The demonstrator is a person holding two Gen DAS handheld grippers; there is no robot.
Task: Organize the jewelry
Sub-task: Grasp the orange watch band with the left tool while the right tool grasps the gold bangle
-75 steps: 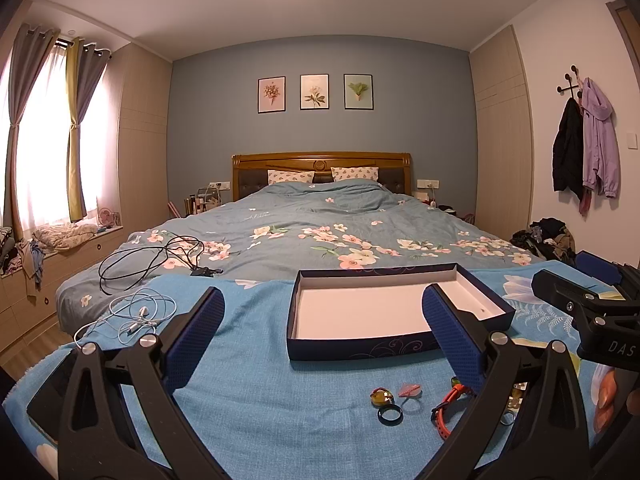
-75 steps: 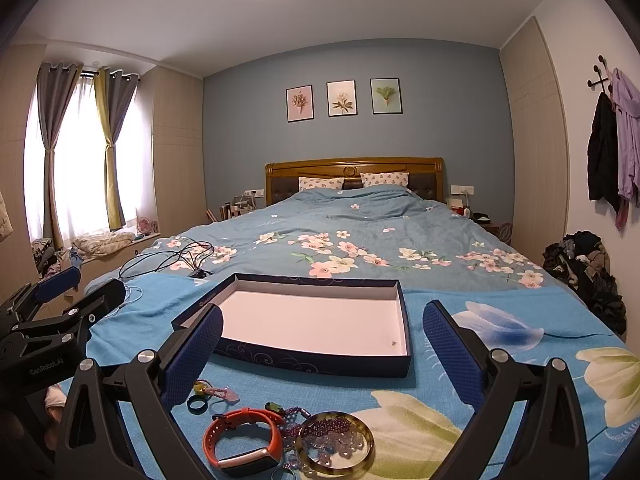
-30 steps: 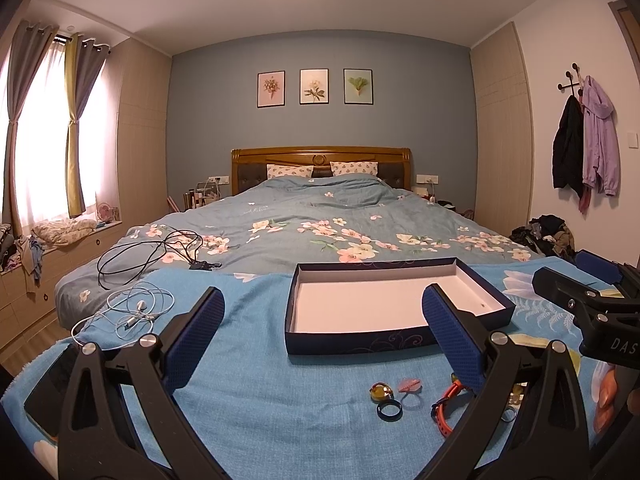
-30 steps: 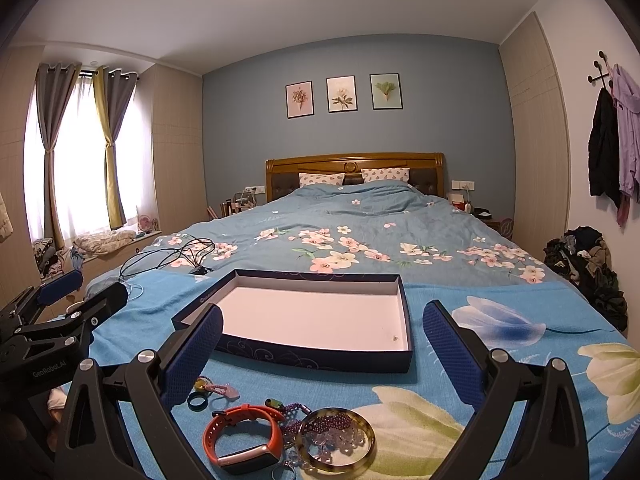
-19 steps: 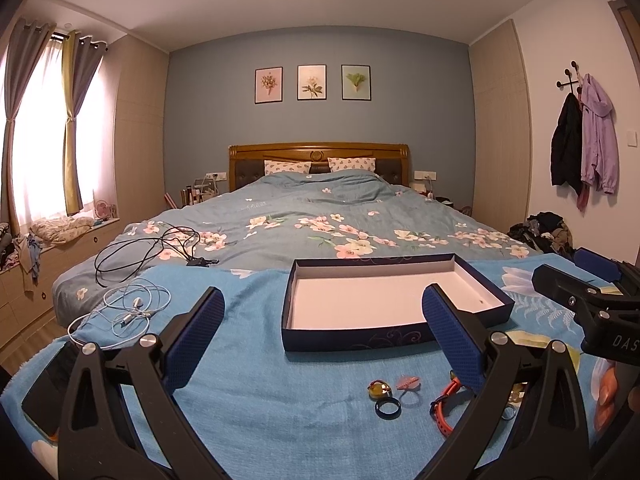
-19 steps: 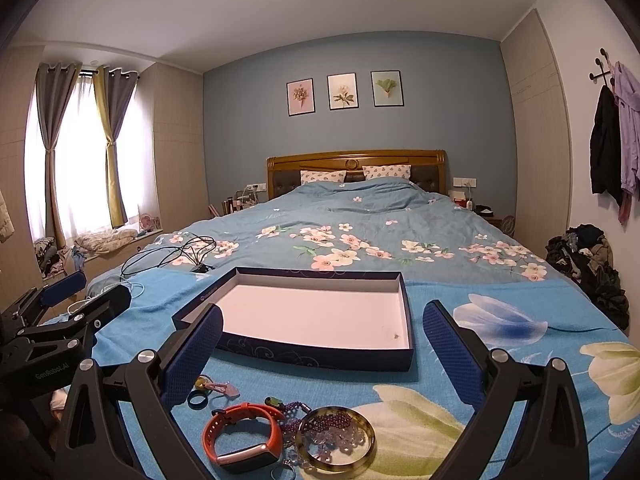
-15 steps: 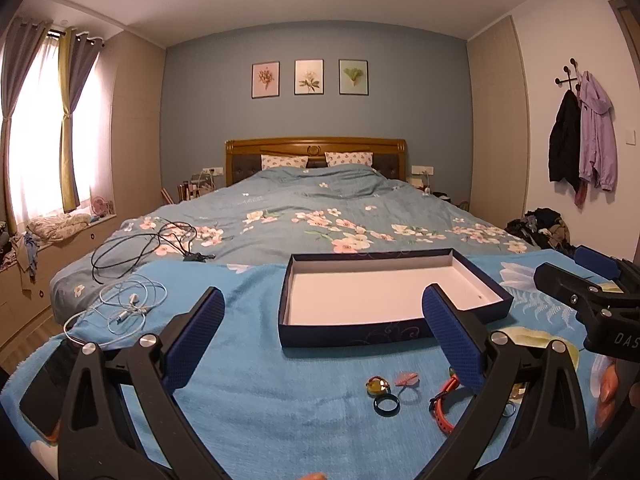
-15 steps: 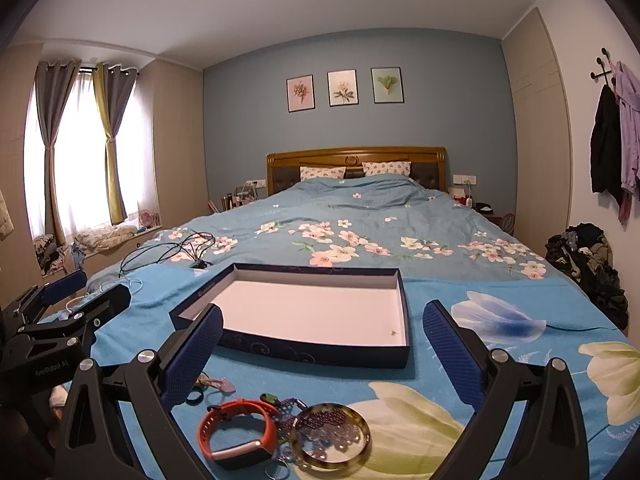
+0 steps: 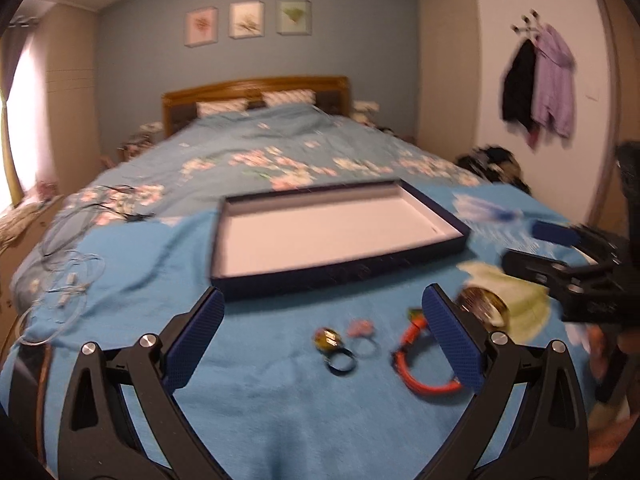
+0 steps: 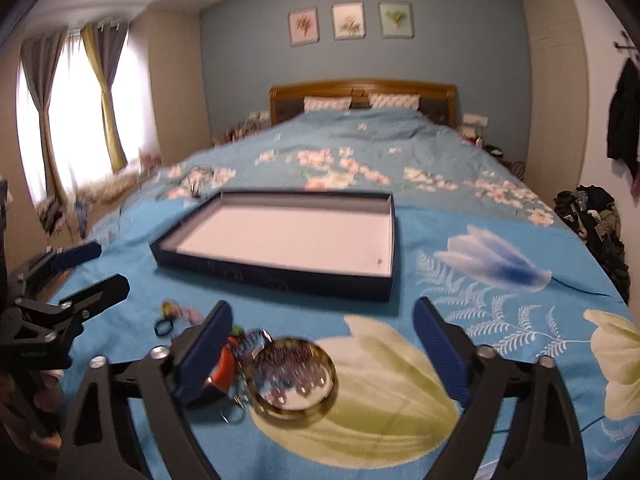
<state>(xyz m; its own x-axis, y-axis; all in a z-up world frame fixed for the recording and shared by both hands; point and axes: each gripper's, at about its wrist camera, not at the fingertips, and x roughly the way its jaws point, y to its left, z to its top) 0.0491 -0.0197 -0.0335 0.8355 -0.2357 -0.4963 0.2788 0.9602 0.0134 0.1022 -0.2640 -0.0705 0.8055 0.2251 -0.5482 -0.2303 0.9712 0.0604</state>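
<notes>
Jewelry (image 9: 424, 360) lies before open left hand-held gripper (image 9: 324, 344).

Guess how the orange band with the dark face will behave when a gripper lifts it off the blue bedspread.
The orange band with the dark face lies as an open loop, so it probably flexes and sags rather than staying rigid. It looks thin, likely light. The bead strands sit right against it and might snag and drag along. The soft blue bedspread should stop sliding.
</notes>
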